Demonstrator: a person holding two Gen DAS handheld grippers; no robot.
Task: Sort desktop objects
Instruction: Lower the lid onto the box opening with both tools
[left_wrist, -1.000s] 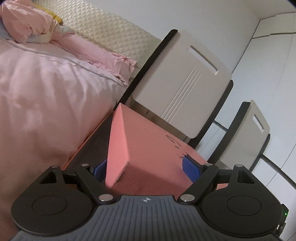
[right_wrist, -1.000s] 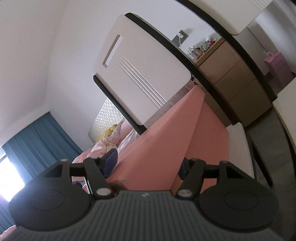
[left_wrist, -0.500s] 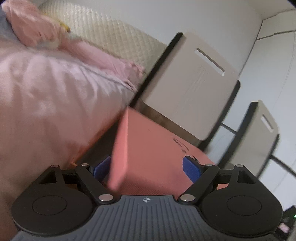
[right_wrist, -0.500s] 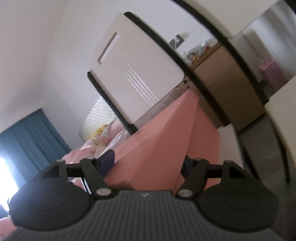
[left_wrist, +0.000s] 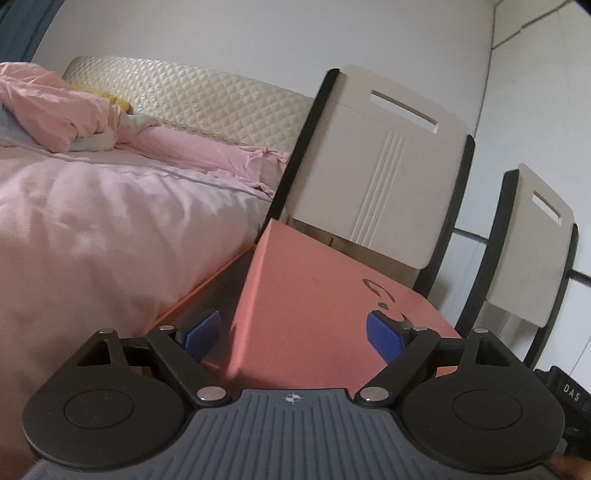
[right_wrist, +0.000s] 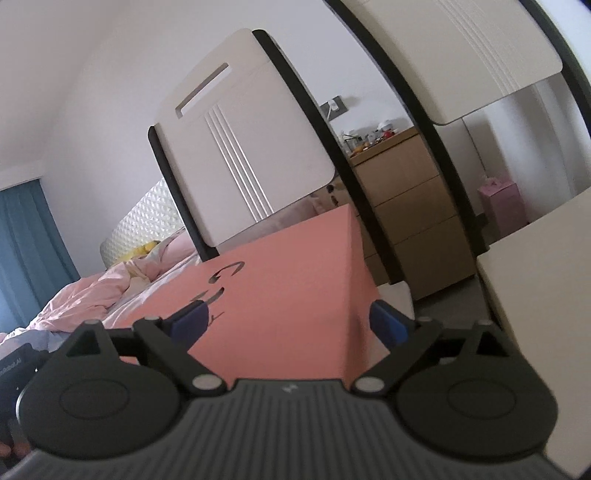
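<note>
A salmon-pink cardboard box (left_wrist: 314, 306) with a black headphone drawing on its top lies between both grippers. My left gripper (left_wrist: 293, 336) straddles its near left corner. The jaws are opening, and the left blue pad (left_wrist: 203, 334) stands clear of the box's side. In the right wrist view the same box (right_wrist: 288, 288) fills the middle. My right gripper (right_wrist: 288, 323) straddles its right corner with jaws opening wide, and the right pad (right_wrist: 388, 325) is off the box's edge.
A bed with pink bedding (left_wrist: 92, 229) runs along the left. Two white chair backs with black frames (left_wrist: 380, 166) (left_wrist: 532, 240) stand right behind the box. A wooden drawer chest (right_wrist: 402, 206) and a white tabletop edge (right_wrist: 546, 277) are on the right.
Both grippers' jaws have spread apart and let go of the box sides. Both views have rolled toward level, and the box now sits flatter.
</note>
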